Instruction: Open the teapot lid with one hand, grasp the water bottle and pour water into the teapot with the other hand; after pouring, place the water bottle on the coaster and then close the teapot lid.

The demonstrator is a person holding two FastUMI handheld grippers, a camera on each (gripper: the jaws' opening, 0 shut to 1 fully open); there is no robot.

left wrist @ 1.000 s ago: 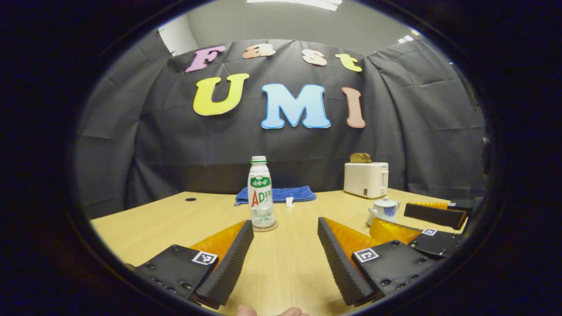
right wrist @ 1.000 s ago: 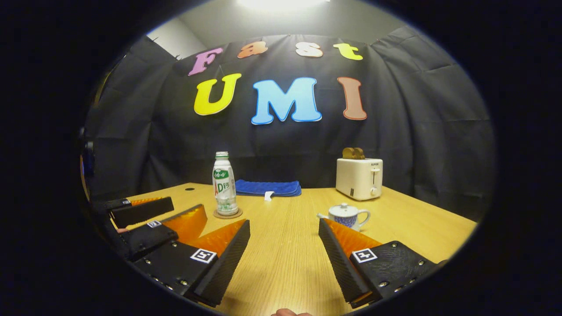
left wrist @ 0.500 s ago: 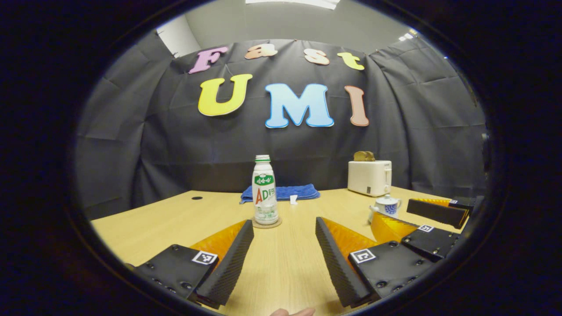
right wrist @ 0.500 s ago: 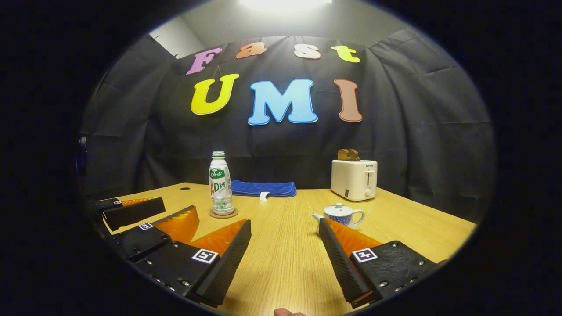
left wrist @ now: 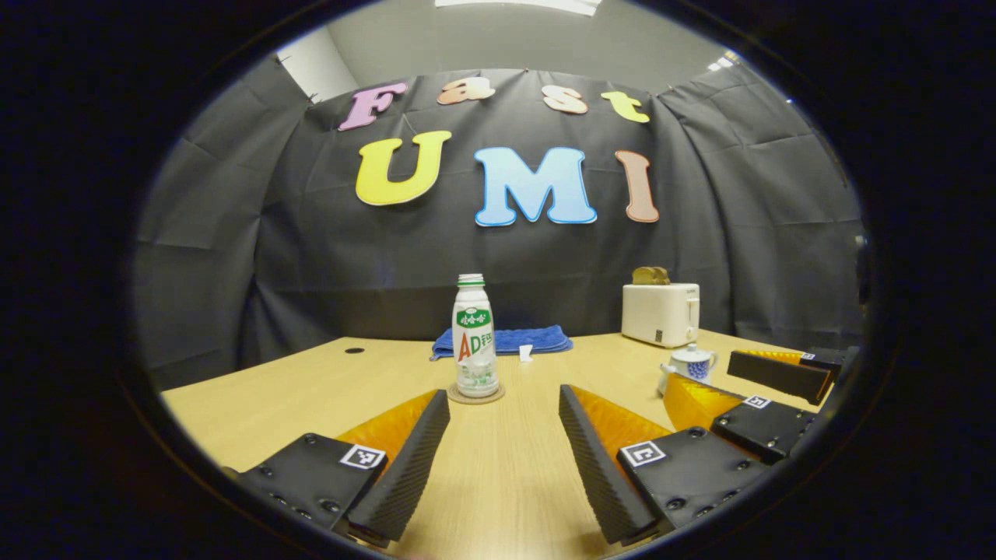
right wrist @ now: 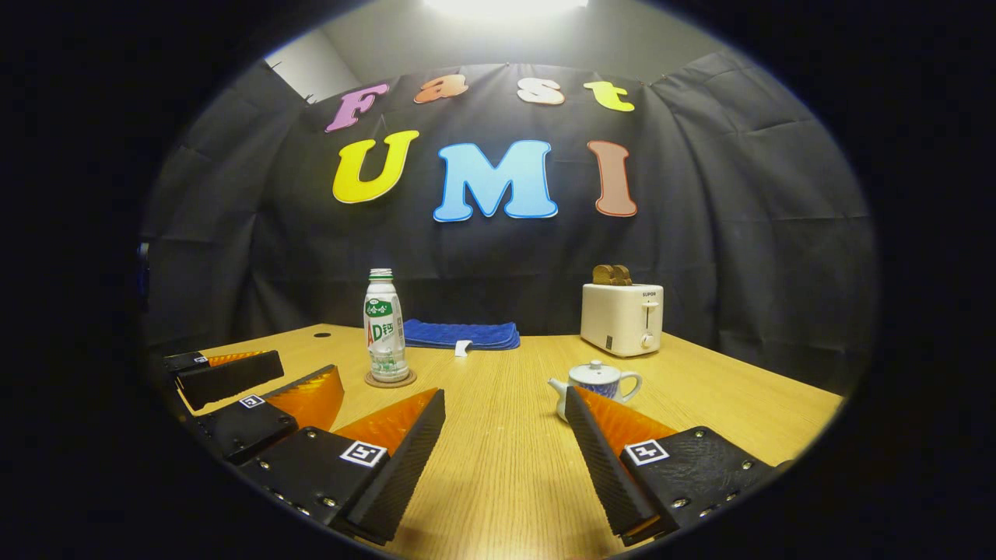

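Note:
The water bottle (left wrist: 475, 334) (right wrist: 385, 327), white with a green label, stands upright on a round coaster (left wrist: 475, 394) (right wrist: 391, 380) at mid-table. A small white and blue teapot (right wrist: 597, 381) (left wrist: 689, 364) sits to its right with the lid on. My left gripper (left wrist: 504, 400) is open and empty, a short way in front of the bottle. My right gripper (right wrist: 504, 397) is open and empty too, and its right finger covers the teapot's near side. Both hover low over the wooden table (right wrist: 506, 467).
A white toaster (right wrist: 621, 319) with toast in it stands at the back right. A folded blue cloth (right wrist: 463, 334) lies against the back wall behind the bottle. A small dark hole (left wrist: 354, 351) marks the table's far left.
Both grippers have drifted slightly, so the bottle looks a little smaller in the left gripper view. The fingertip seen at the bottom edge is gone. Nothing on the table moved.

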